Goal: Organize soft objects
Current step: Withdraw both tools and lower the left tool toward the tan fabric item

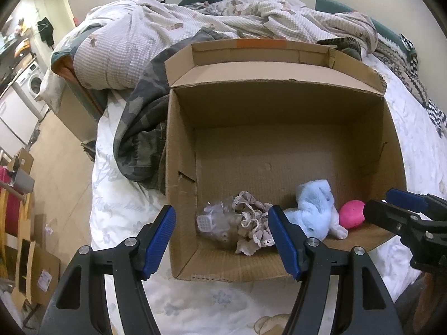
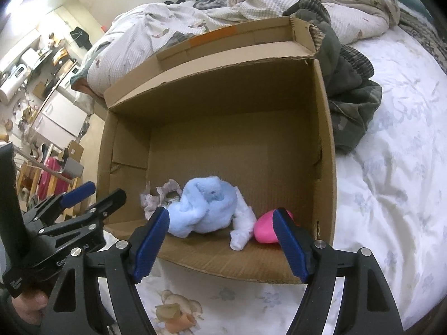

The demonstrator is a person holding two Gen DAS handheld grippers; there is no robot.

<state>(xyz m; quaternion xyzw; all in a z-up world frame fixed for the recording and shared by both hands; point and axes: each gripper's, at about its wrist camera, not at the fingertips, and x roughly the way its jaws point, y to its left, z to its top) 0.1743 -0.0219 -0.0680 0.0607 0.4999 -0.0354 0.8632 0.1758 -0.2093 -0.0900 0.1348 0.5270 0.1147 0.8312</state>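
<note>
On bed, cardboard box (image 1: 279,106) sits open-topped, so soft items drop in easily. Along near wall I see lace scrunchie (image 1: 252,223), blue plush (image 1: 315,209), pink ball (image 1: 352,213), clustered there, leaving far floor free. My left tool (image 1: 222,240) gapes wide, empty; right tool (image 2: 220,241) likewise, both hovering at near rim.

Not much to read here tbh. The bed sheet (image 1: 120,209) has some faint cursive print, looks like it ends in "home", rest is too blurry.
</note>
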